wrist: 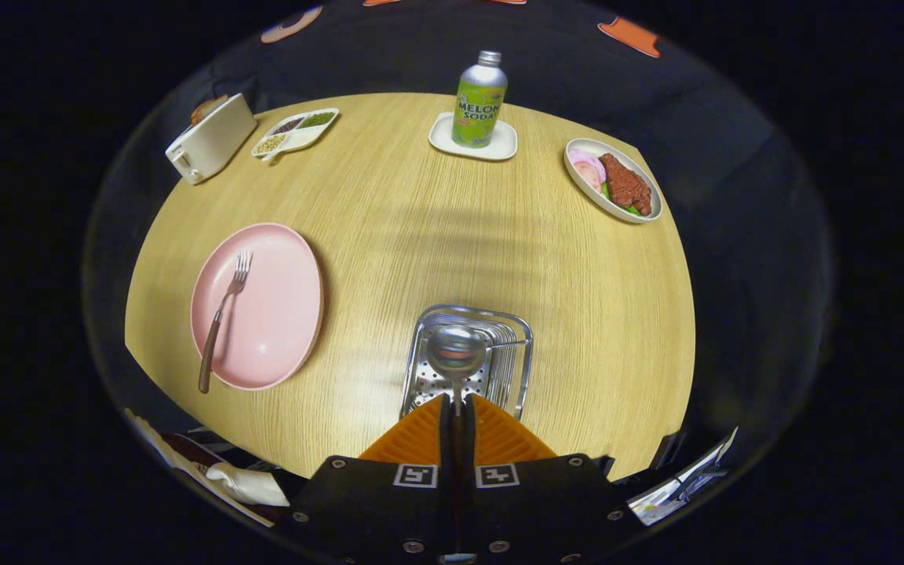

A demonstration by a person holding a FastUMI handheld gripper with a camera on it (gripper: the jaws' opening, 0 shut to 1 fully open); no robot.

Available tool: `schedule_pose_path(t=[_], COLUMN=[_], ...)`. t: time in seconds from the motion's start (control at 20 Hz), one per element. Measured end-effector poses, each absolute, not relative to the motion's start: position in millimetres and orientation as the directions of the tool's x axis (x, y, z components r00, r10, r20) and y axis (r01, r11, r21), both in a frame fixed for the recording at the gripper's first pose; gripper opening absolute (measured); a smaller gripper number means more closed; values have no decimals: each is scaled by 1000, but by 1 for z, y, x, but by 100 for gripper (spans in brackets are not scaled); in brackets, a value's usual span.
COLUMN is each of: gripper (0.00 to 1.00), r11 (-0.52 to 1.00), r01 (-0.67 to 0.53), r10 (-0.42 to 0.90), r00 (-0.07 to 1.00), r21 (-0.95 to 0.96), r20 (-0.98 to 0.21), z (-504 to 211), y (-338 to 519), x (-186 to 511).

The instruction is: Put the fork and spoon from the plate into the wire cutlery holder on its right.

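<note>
My gripper [457,410] is shut on the spoon [457,351], pinching its handle between both fingers. The shiny bowl of the spoon sticks out just ahead of the fingertips, hanging over the wire cutlery holder [521,345], a chrome basket with a perforated floor. To the left of the holder sits the pink plate [279,314]. A fork [224,314] with a brown handle lies on the plate, tines pointing away from me, handle end sticking out over the plate's near rim.
Beyond the holder, a green soda bottle [479,100] stands on a white coaster. A white dish of meat and sliced food [614,188] is far right. A white toaster [211,138] and a divided snack dish [296,131] sit far left. The round wooden table's [421,227] edge runs close below the holder.
</note>
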State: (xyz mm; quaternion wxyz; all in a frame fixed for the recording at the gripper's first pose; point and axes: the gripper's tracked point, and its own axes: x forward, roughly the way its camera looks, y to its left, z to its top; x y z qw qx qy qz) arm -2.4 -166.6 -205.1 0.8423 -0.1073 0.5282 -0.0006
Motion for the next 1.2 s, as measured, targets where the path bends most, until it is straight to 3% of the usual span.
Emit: schedule_pose_path(t=[0.35,0.65,1.2], gripper=[4,15,95], r11=[976,968,960], r01=[-123,-113,-38], r10=[-116,-150,-166], r00=[398,452,723], r21=[-179,-224,-278], r20=[-910,-879,-671], z=[-216,-199,-111], y=[-167,-177,-147], x=[10,11,19])
